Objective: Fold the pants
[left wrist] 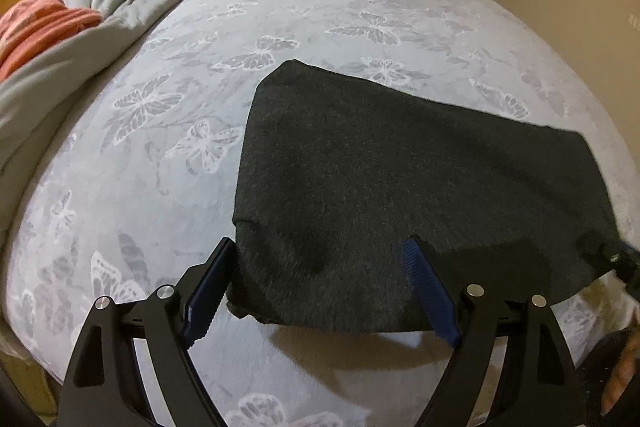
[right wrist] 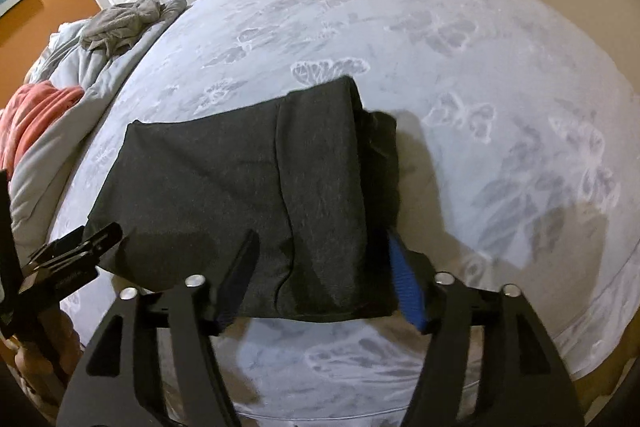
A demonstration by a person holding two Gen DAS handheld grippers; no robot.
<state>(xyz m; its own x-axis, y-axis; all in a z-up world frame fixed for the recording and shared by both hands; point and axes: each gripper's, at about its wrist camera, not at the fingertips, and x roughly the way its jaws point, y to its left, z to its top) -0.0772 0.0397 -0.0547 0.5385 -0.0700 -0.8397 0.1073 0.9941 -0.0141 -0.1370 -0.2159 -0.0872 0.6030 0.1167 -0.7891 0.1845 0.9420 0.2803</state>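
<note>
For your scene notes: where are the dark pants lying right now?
The dark pants lie folded on the butterfly-print bedspread, near its front edge, straight ahead in both wrist views, well right of the heaped bedding.

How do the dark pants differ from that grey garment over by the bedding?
The dark pants are charcoal and folded into a flat, neat block; the grey garment is lighter and lies crumpled in a heap. The pants sit on the bare butterfly-print bedspread near both grippers; the grey garment rests on the bunched duvet at the far side. Both lie on the bed, ungripped.
</note>
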